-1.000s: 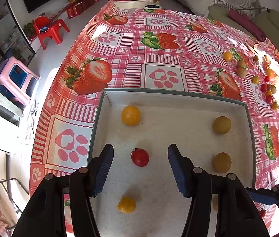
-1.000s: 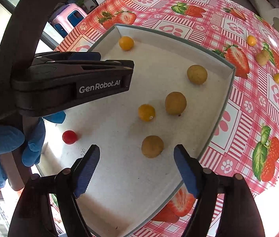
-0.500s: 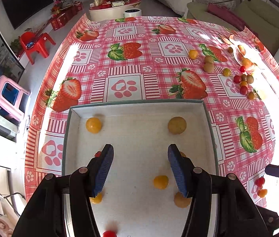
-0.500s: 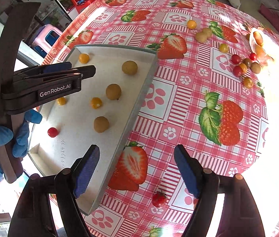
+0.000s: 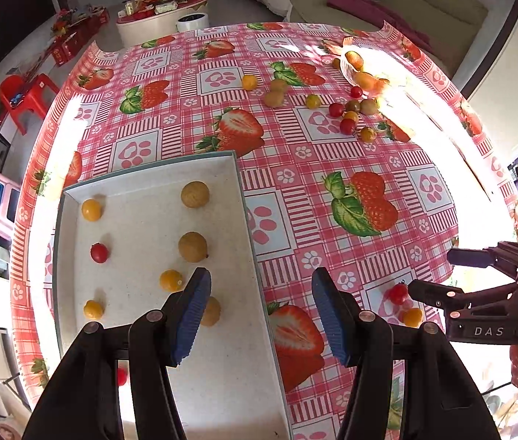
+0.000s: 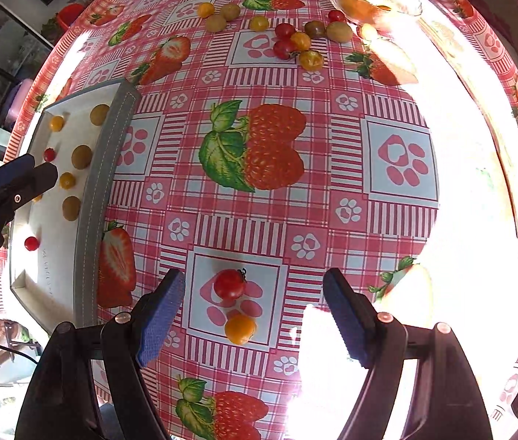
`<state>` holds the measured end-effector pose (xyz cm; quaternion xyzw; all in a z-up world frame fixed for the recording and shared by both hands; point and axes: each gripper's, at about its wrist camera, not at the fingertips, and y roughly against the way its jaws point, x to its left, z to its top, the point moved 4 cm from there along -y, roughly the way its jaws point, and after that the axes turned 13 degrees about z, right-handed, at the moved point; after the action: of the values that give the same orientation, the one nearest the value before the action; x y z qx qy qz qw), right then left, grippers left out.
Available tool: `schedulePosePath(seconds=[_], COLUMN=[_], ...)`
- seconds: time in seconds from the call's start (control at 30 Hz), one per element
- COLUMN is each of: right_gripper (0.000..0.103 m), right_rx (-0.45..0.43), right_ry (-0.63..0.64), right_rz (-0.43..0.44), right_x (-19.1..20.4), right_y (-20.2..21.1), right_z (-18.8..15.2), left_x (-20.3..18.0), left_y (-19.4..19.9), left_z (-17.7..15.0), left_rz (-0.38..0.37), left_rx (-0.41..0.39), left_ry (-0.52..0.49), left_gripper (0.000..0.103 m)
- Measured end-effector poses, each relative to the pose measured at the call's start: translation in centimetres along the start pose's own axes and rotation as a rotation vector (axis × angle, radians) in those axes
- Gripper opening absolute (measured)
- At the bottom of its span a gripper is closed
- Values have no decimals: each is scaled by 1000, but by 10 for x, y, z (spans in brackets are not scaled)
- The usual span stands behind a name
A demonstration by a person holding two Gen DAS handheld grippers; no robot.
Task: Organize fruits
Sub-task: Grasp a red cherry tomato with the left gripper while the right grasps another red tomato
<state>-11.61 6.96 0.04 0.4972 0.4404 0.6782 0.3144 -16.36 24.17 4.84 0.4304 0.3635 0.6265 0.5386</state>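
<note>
Red cherry tomato (image 6: 229, 284) sits on the counter (image 6: 332, 168) between the right gripper (image 6: 255, 315)'s wide-open, empty jaws, a yellow one (image 6: 239, 328) just beside it at six o'clock. The left gripper (image 5: 260, 311), half-open and empty, hangs over the white tray (image 5: 248, 220)'s right wall. I'd call it partway: eight or so fruits lie in the tray, while a cluster (image 6: 295, 42) waits at twelve o'clock.
</note>
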Motion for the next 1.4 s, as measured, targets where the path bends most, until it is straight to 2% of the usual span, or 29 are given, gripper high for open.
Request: schedulePosePath(seconds=[0.2,0.4,0.6,0.9,1.0,1.17,1.23,1.27,1.33,1.4], right_gripper=[81,80,58,39,24,24,24,24,24,24], right_rx=[3,22,74,106,118,107,100,98,93,87], right_ry=[-9,-16,-43,12,19,-16,-31,-39,-54,-68], right_rz=[20,68,134,180,185,194,194,194,194,196], right_x=[-11,-8,-4,4,5,-1,-5,-6,-8,-10], right_y=[0,-6,-24,-34,-37,-35,-32,-31,-30,-28], right_z=[1,2,-2,-1,0,-1,-2,-3,-3,-3], left_x=[-41,-69,-85,-98,-100,-102,-103,-103,-103,-100], left_y=[6,-6,-21,-31,-34,-39,-40,-40,-42,-42], left_z=[-31,-57,-68,-70,-70,-69,-67,-66,-64,-64], left_rz=[-57,-59,-77,-100,-99,-97,-87,-76,-59,-41], left_rx=[67,110,106,77,79,76,68,65,60,57], left_ry=[-34,-58,-73,-124,-140,-153,-164,-169,-172,-172], left_gripper=[59,59,59,59,59,59,55,48,42,31])
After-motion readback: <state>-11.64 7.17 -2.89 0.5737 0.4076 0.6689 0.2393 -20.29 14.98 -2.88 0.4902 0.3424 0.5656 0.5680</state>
